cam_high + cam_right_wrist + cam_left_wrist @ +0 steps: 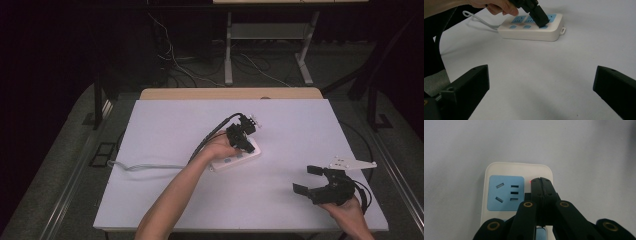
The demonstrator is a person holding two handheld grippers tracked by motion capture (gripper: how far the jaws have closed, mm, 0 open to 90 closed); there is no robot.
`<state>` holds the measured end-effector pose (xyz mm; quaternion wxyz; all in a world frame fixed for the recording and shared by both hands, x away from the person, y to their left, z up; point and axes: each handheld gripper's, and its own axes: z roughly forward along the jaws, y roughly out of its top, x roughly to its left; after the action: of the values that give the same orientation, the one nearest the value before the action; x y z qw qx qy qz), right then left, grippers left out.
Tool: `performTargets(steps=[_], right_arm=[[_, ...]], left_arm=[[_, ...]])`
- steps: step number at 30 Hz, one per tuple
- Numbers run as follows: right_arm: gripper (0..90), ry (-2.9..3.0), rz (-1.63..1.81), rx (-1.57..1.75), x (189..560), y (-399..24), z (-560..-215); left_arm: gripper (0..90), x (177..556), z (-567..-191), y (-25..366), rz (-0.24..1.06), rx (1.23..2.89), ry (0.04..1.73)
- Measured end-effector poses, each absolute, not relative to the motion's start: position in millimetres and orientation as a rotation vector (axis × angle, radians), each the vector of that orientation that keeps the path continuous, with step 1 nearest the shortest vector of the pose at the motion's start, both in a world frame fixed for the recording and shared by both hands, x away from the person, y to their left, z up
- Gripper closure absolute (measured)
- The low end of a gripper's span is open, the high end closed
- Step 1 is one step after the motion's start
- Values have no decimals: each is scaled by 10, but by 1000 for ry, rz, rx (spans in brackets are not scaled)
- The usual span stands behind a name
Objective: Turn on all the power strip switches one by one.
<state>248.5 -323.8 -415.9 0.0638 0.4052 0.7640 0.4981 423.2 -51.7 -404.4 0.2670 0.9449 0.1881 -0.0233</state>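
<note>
A white power strip [241, 158] with light-blue sockets lies near the middle of the white table [165, 125]. My left gripper [248, 147] points down onto it with its jaws shut and nothing between them. In the left gripper view the closed tips [540, 180] rest on the power strip [499, 170] beside a blue socket face, and a small red light [530, 181] glows at the tip. The right gripper view shows the left gripper [541, 24] touching a blue button near the end of the power strip [531, 34]. My right gripper [305, 179] stands open and empty at the table's front right, its jaws [541, 80] wide apart.
The strip's white cable [145, 166] runs left off the table edge. A wooden board [230, 93] lies along the table's far edge. Beyond the table are desk legs and loose cables [180, 65] on the floor.
</note>
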Motion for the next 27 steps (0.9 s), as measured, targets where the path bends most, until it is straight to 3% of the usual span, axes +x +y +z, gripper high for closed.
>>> performTargets(steps=[20,24,27], right_arm=[[4,2305,1506,1228,2489,-3242,-4166],[4,2303,1506,1231,2489,-3245,-4165],[4,2302,1506,1231,2487,-3244,-4165]], left_arm=[[892,4191,-3874,-379,-8,2457,523],[757,4151,-3770,-272,13,2400,512],[593,4126,-3698,-183,15,2372,533]])
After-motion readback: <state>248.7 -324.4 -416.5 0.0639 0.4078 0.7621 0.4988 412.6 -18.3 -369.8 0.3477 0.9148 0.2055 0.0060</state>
